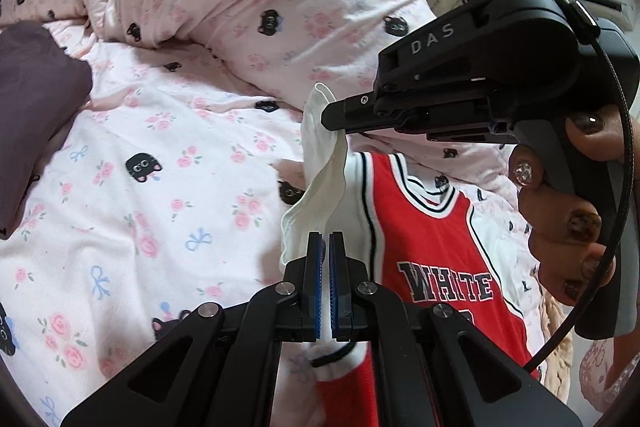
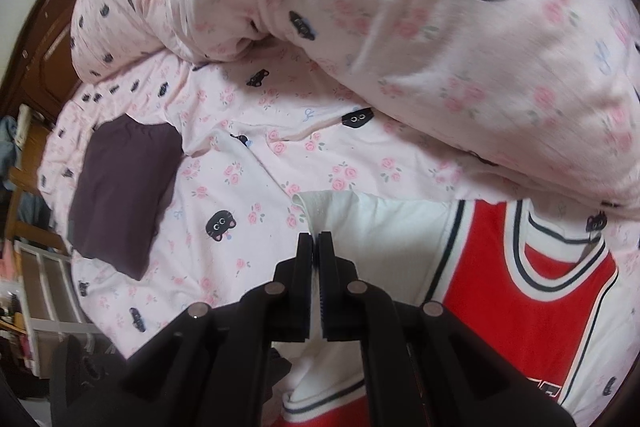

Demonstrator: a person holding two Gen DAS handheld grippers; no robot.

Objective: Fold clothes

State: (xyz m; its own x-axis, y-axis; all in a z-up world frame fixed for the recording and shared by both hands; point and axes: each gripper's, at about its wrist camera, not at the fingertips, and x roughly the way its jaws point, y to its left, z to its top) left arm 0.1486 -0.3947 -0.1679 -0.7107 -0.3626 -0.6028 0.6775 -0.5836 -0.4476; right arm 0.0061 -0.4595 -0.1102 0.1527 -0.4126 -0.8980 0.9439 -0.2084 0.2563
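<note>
A red and white jersey (image 1: 436, 243) with "WHITE" on its chest lies on the pink bed sheet (image 1: 132, 187). My left gripper (image 1: 329, 239) is shut on the jersey's white sleeve (image 1: 320, 195), lifted off the bed. My right gripper (image 1: 334, 117) comes in from the right, held by a hand, and is shut on the same sleeve higher up. In the right wrist view the right gripper (image 2: 316, 241) pinches the white sleeve (image 2: 376, 227), with the jersey's red body (image 2: 528, 299) to the right.
A folded dark purple garment (image 2: 120, 195) lies on the sheet at the left; it also shows in the left wrist view (image 1: 32, 115). A bunched pink duvet (image 2: 440, 27) lies along the far side of the bed. Wooden furniture (image 2: 44, 67) and shelves stand beyond the bed's left edge.
</note>
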